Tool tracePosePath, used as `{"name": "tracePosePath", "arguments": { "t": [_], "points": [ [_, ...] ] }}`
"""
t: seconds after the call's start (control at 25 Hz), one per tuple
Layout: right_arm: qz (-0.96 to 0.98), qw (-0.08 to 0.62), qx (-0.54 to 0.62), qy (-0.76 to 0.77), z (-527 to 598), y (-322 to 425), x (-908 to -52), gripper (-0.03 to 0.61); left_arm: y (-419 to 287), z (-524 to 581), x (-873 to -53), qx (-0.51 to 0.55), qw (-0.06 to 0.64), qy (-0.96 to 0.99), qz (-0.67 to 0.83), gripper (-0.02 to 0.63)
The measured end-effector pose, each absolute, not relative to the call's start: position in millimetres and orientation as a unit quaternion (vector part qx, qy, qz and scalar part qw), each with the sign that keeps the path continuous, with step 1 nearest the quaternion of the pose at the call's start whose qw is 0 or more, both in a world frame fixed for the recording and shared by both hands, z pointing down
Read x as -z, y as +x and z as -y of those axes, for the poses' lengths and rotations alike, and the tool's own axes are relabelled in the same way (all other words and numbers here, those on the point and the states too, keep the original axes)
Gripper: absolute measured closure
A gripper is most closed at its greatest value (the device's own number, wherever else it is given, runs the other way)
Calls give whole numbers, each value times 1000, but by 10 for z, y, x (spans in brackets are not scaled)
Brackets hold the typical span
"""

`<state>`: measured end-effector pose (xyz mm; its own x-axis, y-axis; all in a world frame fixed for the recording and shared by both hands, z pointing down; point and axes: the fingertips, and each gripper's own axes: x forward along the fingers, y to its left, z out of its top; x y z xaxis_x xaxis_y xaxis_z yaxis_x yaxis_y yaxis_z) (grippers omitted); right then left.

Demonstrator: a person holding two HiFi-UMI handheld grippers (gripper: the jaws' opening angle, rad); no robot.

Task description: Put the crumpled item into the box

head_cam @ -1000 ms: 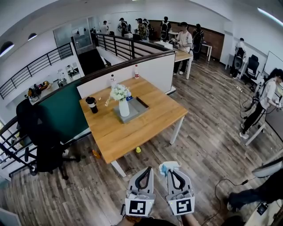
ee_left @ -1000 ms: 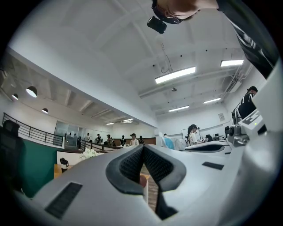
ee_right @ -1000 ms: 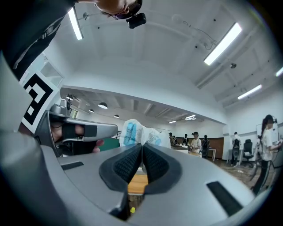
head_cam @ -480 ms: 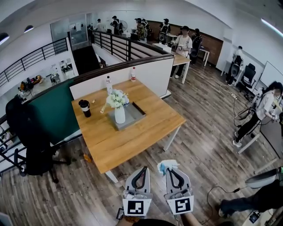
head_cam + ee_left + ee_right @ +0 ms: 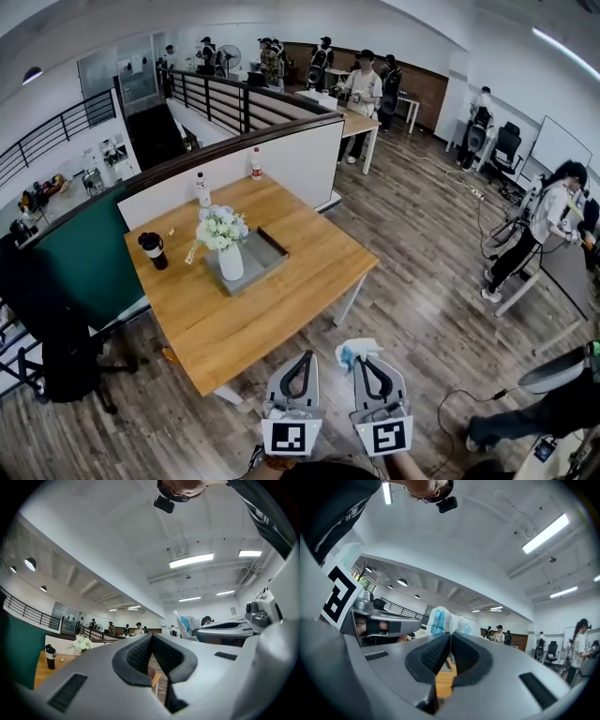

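Pale wood counter [image 5: 272, 314], viewed from above and standing well apart from both grippers, across a stretch of plank floor [image 5: 422, 309].

Contents of the counter, left to right:
- a black cup [image 5: 151, 250];
- a white vase [image 5: 230, 262] of white flowers;
- a shallow grey tray [image 5: 269, 253] in which the vase stands (probably the box the task means, though this cannot be confirmed from here).

Left gripper [image 5: 304, 358]: held low in front of the person. Its fingers are pressed together at the tips with nothing between them.

Right gripper [image 5: 361, 363]: just beside the left one. Its fingers are pinching the crumpled item [image 5: 350, 352], a white and blue wad that sticks out past the fingertips. The right gripper view shows it the same way, bunched above the closed pads.

Progress: the item is secured and off any surface, so pickup is judged complete. Carrying it to the counter and releasing it into the tray remain, which is most of the task. The vase takes up part of the tray, so the open end to the right looks like the sensible drop point.
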<state>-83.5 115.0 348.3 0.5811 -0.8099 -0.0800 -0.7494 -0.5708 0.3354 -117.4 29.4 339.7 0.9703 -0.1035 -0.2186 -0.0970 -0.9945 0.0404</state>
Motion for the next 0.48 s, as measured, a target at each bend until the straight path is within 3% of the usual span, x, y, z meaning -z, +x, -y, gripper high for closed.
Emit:
{"name": "tracePosePath", "arguments": {
  "t": [0.48],
  "points": [
    [388, 123, 78, 910, -1469, -142, -3651, 563, -423, -537, -3524, 82, 15, 997, -5, 591]
  ]
}}
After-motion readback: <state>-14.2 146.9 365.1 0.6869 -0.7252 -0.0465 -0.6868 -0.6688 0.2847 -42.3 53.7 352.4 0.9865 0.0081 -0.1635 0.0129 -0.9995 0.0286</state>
